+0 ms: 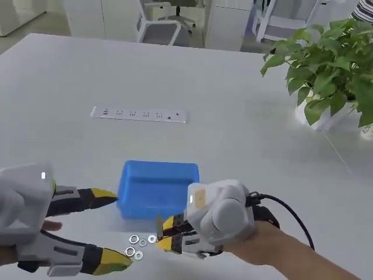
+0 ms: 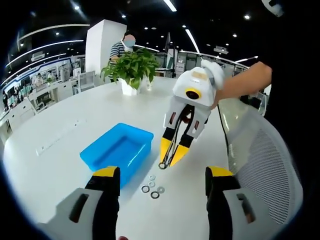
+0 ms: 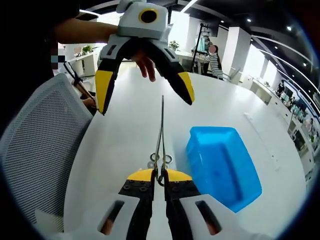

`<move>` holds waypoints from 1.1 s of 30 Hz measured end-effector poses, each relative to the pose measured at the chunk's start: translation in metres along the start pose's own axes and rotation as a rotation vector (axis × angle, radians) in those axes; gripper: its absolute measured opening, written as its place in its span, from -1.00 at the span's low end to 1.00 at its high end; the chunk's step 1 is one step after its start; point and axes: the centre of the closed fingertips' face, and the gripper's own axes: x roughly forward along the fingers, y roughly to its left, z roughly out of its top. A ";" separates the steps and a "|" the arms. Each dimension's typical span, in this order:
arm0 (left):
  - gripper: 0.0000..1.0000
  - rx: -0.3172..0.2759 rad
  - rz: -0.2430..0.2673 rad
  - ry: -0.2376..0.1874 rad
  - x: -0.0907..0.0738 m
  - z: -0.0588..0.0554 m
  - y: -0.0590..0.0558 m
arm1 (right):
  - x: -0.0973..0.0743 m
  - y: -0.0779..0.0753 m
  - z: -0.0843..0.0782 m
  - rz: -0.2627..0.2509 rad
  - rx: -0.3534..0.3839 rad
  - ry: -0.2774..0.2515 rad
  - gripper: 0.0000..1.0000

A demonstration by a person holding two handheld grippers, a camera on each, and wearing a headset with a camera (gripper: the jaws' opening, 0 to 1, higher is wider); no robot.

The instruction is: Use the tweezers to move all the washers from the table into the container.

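Head view: my left claw [image 1: 116, 230] gaped wide and empty beside the blue container [image 1: 157, 175] on the desk [image 1: 233, 87]. Left gripper view: washers [image 2: 152, 189] lay clustered just before the container. Right gripper view: my right claw [image 3: 155, 176] was clamped on the tweezers [image 3: 161, 130] — washers close by.

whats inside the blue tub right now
The blue rectangular plastic container looks empty: its bare blue floor shows in both gripper views. In the head view the near wall hides part of the floor. The small metal washers lie on the white table beside it.
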 end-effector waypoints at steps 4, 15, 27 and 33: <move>0.57 -0.018 0.038 -0.013 -0.005 -0.003 0.003 | -0.004 -0.005 0.006 -0.002 -0.015 -0.006 -0.84; 0.82 -0.073 0.121 -0.051 -0.011 -0.005 0.013 | -0.013 -0.030 0.022 -0.033 -0.030 -0.038 -0.84; 0.98 -0.092 0.150 -0.058 -0.011 -0.009 0.011 | -0.020 -0.065 0.025 -0.075 -0.005 -0.076 -0.84; 0.98 -0.095 0.155 -0.059 -0.014 -0.010 0.009 | -0.014 -0.078 0.023 -0.073 -0.006 -0.083 -0.84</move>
